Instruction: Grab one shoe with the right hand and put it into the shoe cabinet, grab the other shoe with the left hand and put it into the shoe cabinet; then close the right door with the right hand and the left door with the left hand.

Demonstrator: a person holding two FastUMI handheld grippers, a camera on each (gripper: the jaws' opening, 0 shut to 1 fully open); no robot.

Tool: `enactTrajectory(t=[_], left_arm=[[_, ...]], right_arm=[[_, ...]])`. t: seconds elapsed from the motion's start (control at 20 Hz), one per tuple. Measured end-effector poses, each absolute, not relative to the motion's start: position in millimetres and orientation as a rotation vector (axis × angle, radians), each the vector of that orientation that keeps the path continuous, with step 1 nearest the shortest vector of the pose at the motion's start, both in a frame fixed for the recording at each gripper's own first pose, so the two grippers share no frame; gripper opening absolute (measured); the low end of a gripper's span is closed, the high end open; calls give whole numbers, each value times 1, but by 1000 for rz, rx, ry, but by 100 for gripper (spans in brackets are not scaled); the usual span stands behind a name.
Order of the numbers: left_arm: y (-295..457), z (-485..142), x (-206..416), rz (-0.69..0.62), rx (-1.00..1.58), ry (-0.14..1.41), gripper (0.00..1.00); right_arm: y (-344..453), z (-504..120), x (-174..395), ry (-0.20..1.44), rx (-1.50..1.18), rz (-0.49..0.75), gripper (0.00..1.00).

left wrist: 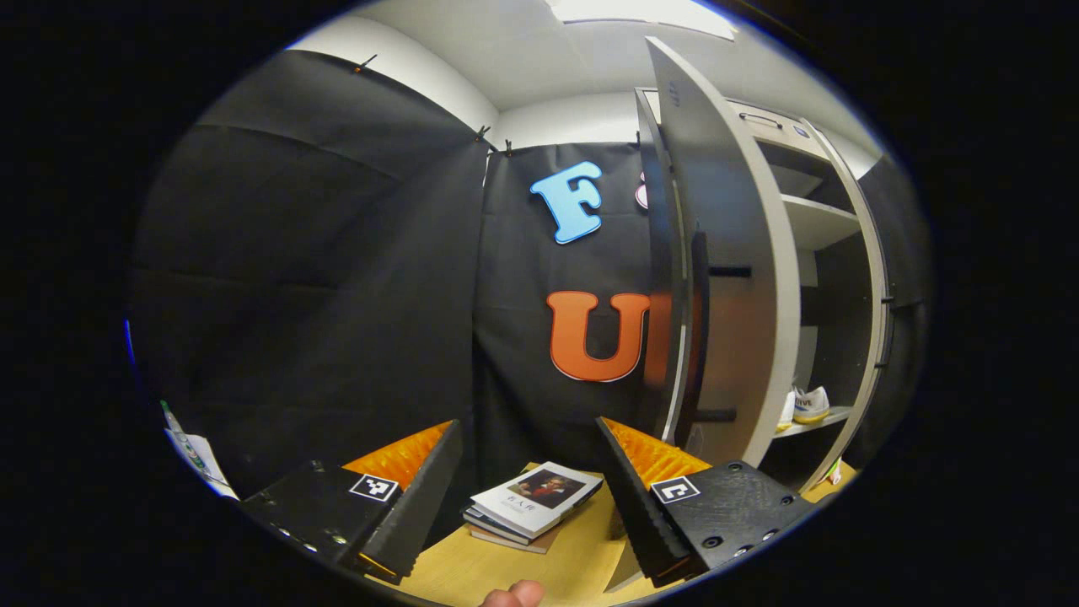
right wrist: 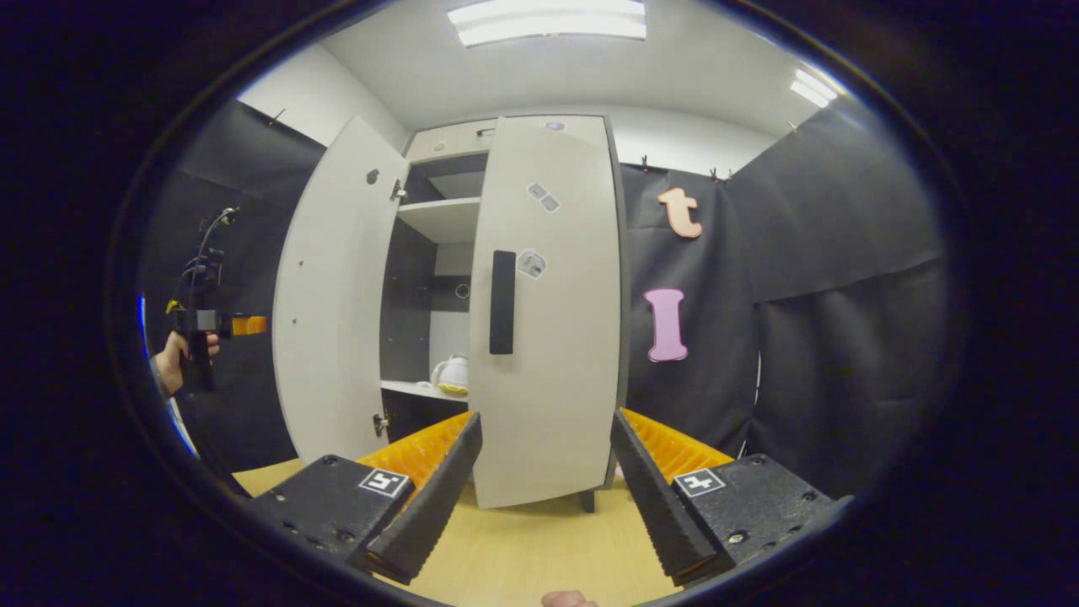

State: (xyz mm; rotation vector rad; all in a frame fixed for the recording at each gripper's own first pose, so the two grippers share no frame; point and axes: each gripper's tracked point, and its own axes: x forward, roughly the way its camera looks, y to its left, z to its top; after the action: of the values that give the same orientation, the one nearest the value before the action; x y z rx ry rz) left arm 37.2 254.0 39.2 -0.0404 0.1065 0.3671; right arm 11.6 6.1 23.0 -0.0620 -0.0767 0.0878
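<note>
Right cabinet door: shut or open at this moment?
Shut, or nearly. In the right gripper view the pale grey right door with its black handle covers its half, while the pale grey left door stands swung open.

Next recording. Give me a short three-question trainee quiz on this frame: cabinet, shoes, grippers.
1. True or false: the right door of the shoe cabinet stands wide open.
2. Where are the shoes? A) on the table B) on a lower cabinet shelf C) in a gripper
3. Fill in: the left gripper has its jaws ___, with a stack of books on the table beyond them.

Key
1. False: it looks closed or nearly so; the left door is the open one.
2. B
3. open, as are the right gripper jaws.
</note>
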Motion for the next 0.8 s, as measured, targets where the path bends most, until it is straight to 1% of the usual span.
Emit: enactTrajectory(t=[0.05, 0.1, 0.15, 0.35, 0.5, 0.8], left_arm=[[253, 40, 44, 358, -47, 109, 93], [251, 42, 49, 346, -46, 111, 80], [249, 44, 52, 334, -41, 115, 93], [243, 45, 58, 330, -13, 108, 91], [233, 43, 59, 303, -25, 116, 92], [187, 49, 60, 248, 4, 95, 92]], right_arm=[[2, 22, 11, -72, -62, 77, 99], [-1, 21, 12, -68, -60, 70, 99], [-3, 19, 12, -63, -54, 63, 99], [-12, 15, 14, -46, -22, 41, 99], [-15, 10, 16, -35, -9, 35, 99], [-19, 7, 20, -22, -7, 34, 99]])
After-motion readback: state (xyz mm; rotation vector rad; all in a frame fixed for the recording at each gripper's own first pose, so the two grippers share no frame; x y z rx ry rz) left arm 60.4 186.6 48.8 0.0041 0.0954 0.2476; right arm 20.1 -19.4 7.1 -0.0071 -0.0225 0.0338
